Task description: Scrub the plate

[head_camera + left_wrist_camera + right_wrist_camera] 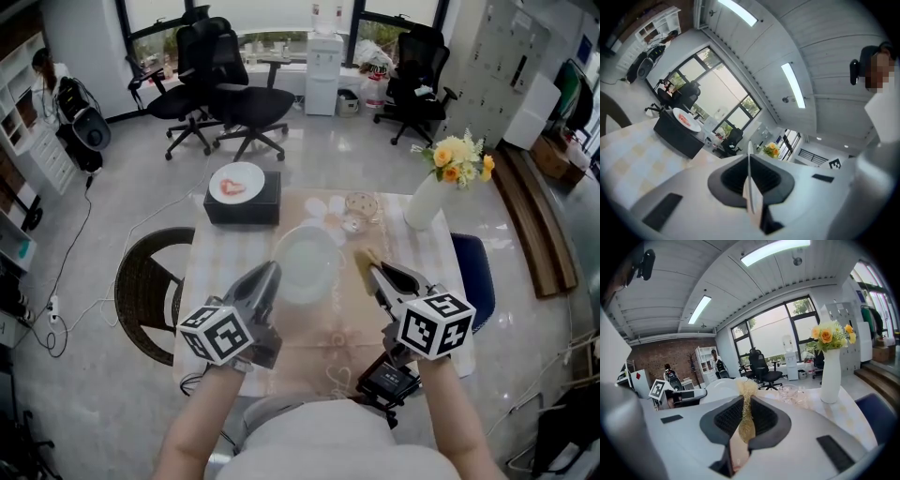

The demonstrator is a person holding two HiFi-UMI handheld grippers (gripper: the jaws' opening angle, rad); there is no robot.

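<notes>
A white plate (305, 262) is held over the middle of the table, tilted, with my left gripper (271, 274) shut on its left rim. In the left gripper view the plate (749, 161) shows edge-on as a thin white line between the jaws of that gripper (751, 190). My right gripper (376, 270) is shut on a golden wire scrubber (365, 260) just right of the plate. The scrubber (746, 411) stands pinched in the right gripper (746, 420), and the plate (723, 387) lies just beyond it to the left.
A black box (242, 203) at the table's far left carries a second plate with a red smear (236, 182). A white vase of yellow flowers (427, 199) stands far right, with a glass bowl (361, 204) beside it. A dark chair (147, 281) is at the left.
</notes>
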